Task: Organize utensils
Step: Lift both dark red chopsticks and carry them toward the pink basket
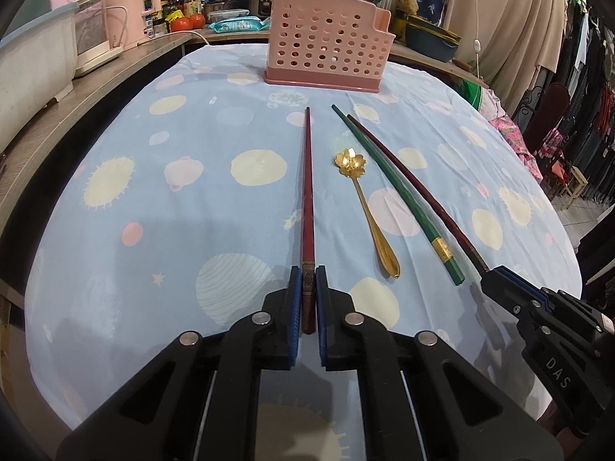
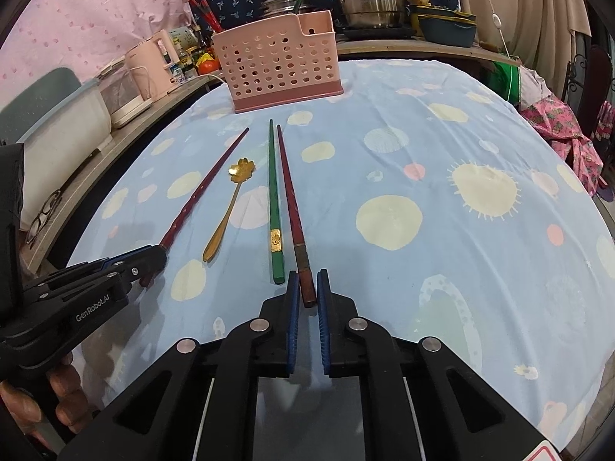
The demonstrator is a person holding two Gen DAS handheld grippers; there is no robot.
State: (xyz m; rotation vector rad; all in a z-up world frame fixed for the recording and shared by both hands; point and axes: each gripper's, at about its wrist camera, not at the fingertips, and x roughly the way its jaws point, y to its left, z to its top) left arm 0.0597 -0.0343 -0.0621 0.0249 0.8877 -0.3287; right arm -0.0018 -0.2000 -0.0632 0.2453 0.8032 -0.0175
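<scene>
- Blue cloth (image 1: 161, 207) with pale circles covers the table.
- Left gripper (image 1: 307, 274) is clamped on the thick end of a red chopstick (image 1: 308, 176).
- Right gripper (image 2: 307, 280) pinches the end of the other red chopstick (image 2: 289, 188).
- Between them lie a gold spoon (image 1: 365, 207) and a green chopstick (image 1: 388, 188), touching the right red one.
- Farthest off stands a pink holder (image 1: 326, 46), upright.

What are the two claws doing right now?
Left claw: closed on the red chopstick.
Right claw: closed on the dark red chopstick beside the green chopstick.
</scene>
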